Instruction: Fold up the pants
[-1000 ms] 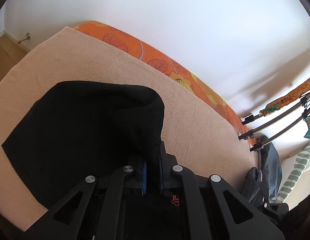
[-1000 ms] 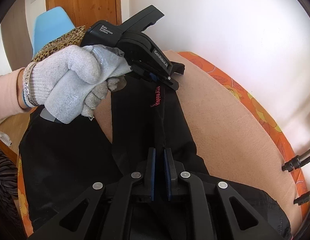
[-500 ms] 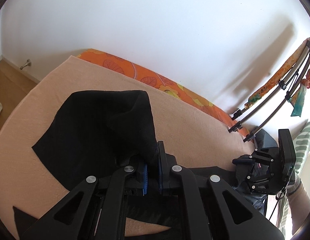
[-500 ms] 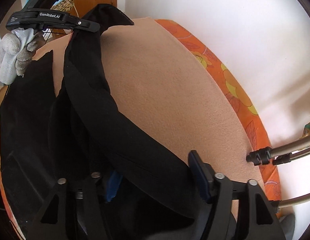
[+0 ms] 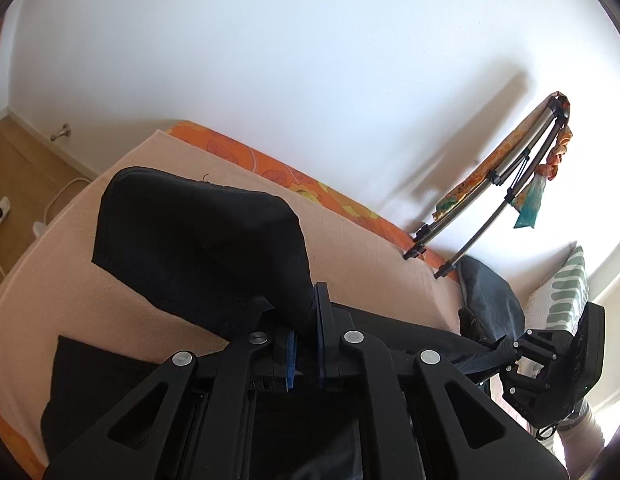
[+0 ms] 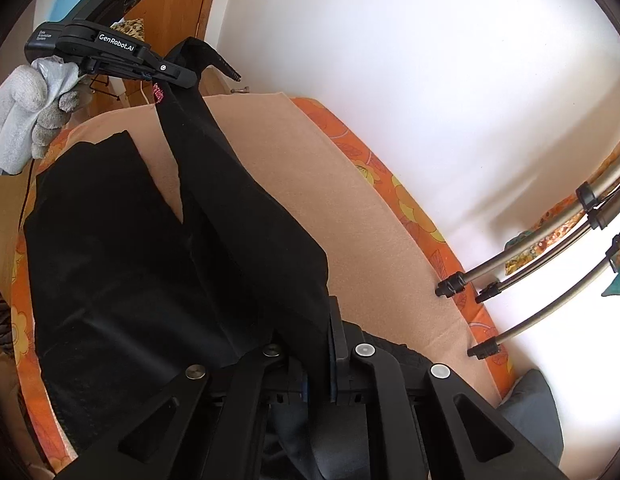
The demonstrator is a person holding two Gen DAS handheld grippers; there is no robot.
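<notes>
Pants lifted, fold not done yet.
Both the left gripper and right gripper had jaws closed on the black pants, holding one edge above the bed.

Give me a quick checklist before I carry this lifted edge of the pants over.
1. Left claw shut on the black pants: ok.
2. Right claw shut on the pants: ok.
3. Edge between the claws raised off the beige blanket: ok.
4. Rest of the pants lying flat on the blanket: ok.
5. Bare blanket ahead for the fold: ok.
6. Both layers pinched in each claw: cannot tell.
</notes>
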